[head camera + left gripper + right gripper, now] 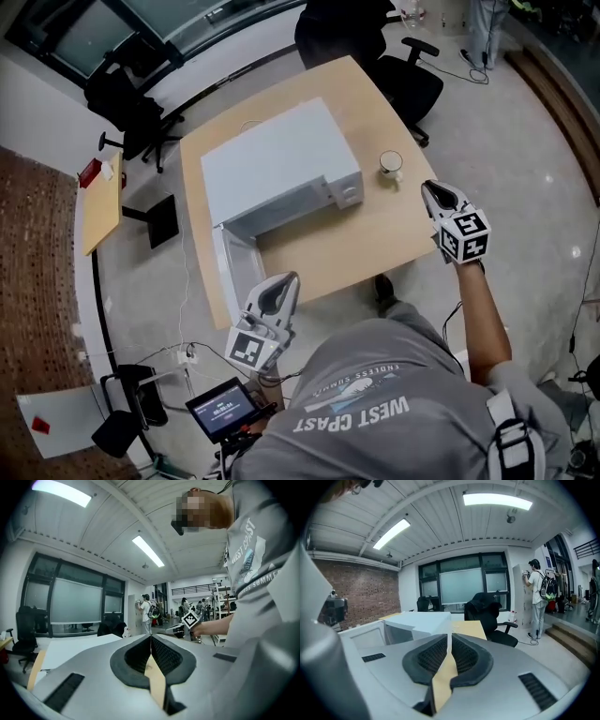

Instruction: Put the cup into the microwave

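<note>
A white microwave (281,167) stands on the wooden table (375,248), its door (236,272) swung open toward the front left. The cup (390,165), small and pale, sits on the table just right of the microwave. My right gripper (430,188) hovers shut and empty a little to the cup's right and nearer me. My left gripper (287,281) is shut and empty at the table's front edge beside the open door. In the right gripper view the shut jaws (450,637) point toward the microwave (419,620); they hide the cup. In the left gripper view the jaws (151,637) touch.
Black office chairs stand behind the table (403,66) and at the back left (131,103). A narrow wooden side table (101,202) is at the left. A small screen (222,407) and cables lie on the floor by my feet. A person (538,597) stands far off.
</note>
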### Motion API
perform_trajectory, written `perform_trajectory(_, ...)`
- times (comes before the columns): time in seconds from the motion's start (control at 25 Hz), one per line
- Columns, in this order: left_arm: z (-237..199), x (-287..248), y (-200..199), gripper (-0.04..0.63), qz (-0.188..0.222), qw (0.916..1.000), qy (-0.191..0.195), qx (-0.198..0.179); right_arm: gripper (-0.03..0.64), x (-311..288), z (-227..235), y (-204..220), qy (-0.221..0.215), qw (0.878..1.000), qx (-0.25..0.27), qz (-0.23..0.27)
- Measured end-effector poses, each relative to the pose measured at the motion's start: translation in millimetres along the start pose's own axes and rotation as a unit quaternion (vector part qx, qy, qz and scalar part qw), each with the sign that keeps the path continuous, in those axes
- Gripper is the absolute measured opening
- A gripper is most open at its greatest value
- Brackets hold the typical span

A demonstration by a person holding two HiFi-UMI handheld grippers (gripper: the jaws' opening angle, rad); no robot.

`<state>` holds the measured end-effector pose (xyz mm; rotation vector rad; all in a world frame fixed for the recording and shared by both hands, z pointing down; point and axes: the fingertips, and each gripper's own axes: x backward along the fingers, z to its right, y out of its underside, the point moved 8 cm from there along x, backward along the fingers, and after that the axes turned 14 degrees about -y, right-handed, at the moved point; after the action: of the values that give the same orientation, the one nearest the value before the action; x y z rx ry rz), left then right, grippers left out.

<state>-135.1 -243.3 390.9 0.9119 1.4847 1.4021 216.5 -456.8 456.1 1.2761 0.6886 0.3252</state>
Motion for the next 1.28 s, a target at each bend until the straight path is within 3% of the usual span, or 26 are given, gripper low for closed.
perform_trajectory(0.16,-8.3,-44.3,4.1,0.021,-0.012,0.9998,-0.014,0.007,0.026,-56.3,64.0,30.7,-0.003,0.999,-0.011,-0.047)
perform_trajectory(0.2,-10.0,-56.1,9.1,0.021,-0.019,0.9996,-0.017,0.008,0.044,-71.4,80.0,42.5,-0.004,0.998,-0.015,-0.060)
perform_trajectory(0.28,-13.5,-77.2,19.6,0.021,-0.034,0.9991,-0.022,0.010,0.138,-101.5,108.4,68.8,-0.010,0.995,-0.031,-0.091)
perform_trajectory(0.52,-20.7,-114.4,41.1,0.021,-0.069,0.9964,-0.046,0.022,0.147,-167.2,157.3,157.9,-0.023,0.980,-0.064,-0.188)
perform_trajectory(0.68,-27.5,-131.9,50.0,0.021,-0.077,0.9949,-0.057,0.029,0.147,-196.3,171.8,195.5,-0.028,0.970,-0.062,-0.232)
perform_trajectory(1.0,-31.2,-149.3,64.1,0.021,-0.095,0.9927,-0.062,0.041,0.124,-223.8,177.0,216.4,-0.008,0.967,-0.035,-0.251)
perform_trajectory(1.12,-30.6,-152.3,65.4,0.021,-0.096,0.9927,-0.059,0.042,0.077,-222.7,179.1,217.5,-0.009,0.967,-0.042,-0.250)
perform_trajectory(1.28,-29.1,-148.9,64.1,0.021,-0.095,0.9929,-0.059,0.042,0.071,-218.7,178.8,213.0,-0.010,0.968,-0.060,-0.243)
